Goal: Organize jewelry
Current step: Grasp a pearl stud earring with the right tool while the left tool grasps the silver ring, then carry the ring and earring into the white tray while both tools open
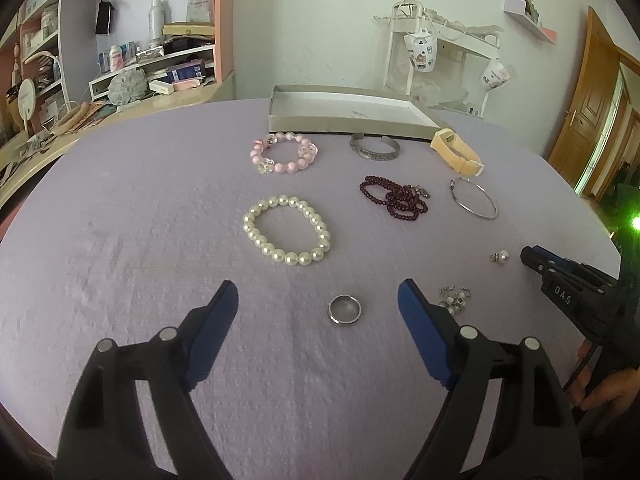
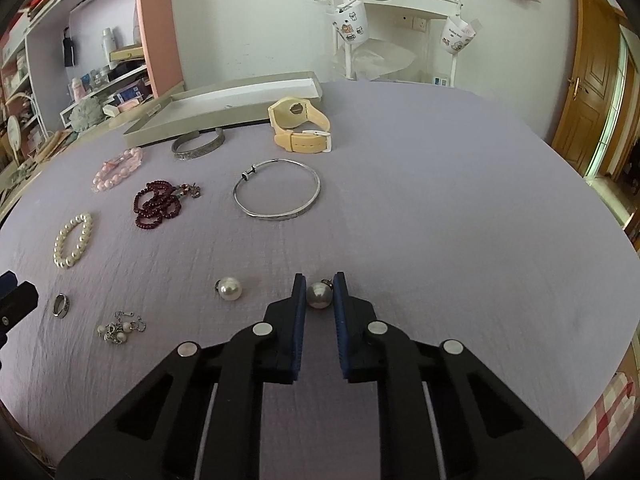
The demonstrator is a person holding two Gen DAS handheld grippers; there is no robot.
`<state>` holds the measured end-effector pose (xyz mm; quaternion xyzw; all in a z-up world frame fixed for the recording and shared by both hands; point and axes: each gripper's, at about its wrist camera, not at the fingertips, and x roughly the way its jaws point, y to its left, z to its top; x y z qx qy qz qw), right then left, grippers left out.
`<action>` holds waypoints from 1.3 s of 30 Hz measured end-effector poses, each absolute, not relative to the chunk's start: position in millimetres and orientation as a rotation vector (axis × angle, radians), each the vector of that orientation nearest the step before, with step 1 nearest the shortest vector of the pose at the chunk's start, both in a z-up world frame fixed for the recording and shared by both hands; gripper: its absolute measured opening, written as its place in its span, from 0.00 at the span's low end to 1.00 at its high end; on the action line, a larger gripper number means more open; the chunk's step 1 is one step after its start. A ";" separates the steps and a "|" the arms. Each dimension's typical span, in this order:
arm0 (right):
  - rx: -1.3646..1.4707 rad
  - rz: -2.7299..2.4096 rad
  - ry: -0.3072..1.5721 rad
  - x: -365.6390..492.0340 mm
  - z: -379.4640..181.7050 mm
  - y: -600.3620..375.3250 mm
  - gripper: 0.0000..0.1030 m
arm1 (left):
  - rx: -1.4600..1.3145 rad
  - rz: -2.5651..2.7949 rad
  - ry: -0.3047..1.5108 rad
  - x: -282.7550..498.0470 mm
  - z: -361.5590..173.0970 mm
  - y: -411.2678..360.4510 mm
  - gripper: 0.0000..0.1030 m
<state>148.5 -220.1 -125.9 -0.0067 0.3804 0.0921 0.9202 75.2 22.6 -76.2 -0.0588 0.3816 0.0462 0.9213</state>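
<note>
Two tools (image 1: 316,300) (image 2: 319,292), two pearl earrings (image 2: 319,295) (image 2: 229,288), one ring (image 1: 345,309)

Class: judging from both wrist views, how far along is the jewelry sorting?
Done: nothing; the box looks empty. In hand: the right claw is shut on a pearl earring; the left claw is open around the ring. Left: the second pearl earring, bracelets, bangle and watch remain on the table.
</note>
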 end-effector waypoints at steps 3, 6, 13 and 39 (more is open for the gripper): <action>0.000 0.196 0.783 148.3 -125.8 -222.0 0.14 | -0.119 0.094 0.794 76.6 -79.0 22.6 0.75; 0.006 0.202 0.782 147.4 -126.1 -222.9 0.14 | -0.110 0.095 0.803 78.5 -82.7 20.9 0.73; 0.008 0.209 0.781 146.7 -126.3 -223.8 0.14 | -0.090 0.096 0.831 88.6 -94.2 15.5 0.56; 0.042 0.282 0.734 142.5 -104.6 -216.6 0.14 | -0.080 0.092 0.806 89.2 -81.0 16.3 0.21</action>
